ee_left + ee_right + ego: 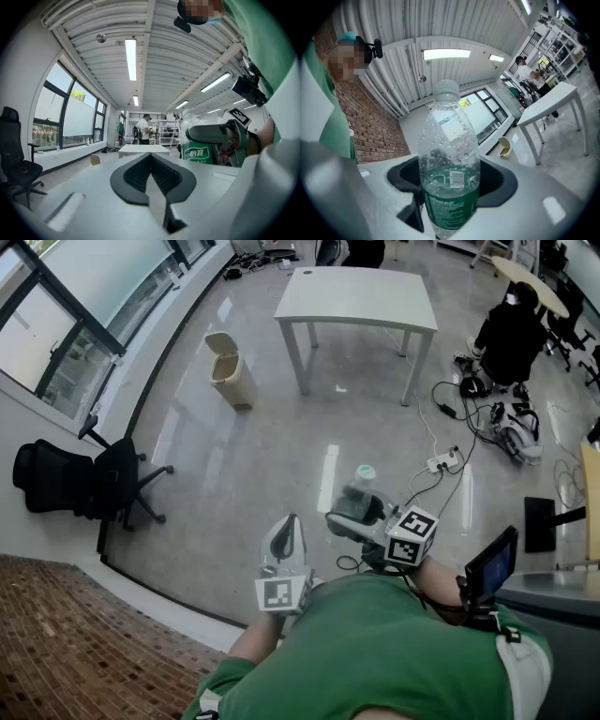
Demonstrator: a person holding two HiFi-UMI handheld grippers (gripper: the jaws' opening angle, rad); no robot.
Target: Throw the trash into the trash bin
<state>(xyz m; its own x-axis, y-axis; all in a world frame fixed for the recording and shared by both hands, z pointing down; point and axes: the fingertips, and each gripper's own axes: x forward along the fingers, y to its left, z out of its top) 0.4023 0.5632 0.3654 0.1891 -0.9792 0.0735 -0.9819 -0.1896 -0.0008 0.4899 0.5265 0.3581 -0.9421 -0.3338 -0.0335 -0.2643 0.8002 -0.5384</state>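
The right gripper [359,512] has its jaws spread wide around a clear plastic bottle with a green label [360,486]. The pads press on the bottle's lower body, and it stands cap up, out in front of the person in the green shirt. I'd say the low hold on the label band is there for steadiness, and the upright, level carry is simply the easy way to walk it across. The left gripper [284,542] is closed on nothing, its jaws meeting tip to tip. It sits level just beside the right one and seems to have no job here.

The beige plastic trash bin with a swing lid [228,369] stands on the grey floor beside a leg of the white desk [356,298], well apart from the bottle. The throw isn't on yet, as the floor has to be crossed first.

The head view gives the layout: the bin, the desk and the white cables [441,427] lying off to the right of the path. It doesn't show how the pads meet the bottle. The right gripper view does, with the bottle [449,164] seated between the jaws, droplets inside and apparently empty, and the bin [505,146] small beyond it. Only the left gripper view proves that its own jaws [151,176] hold nothing, and it shows the bottle [197,151] from the side.
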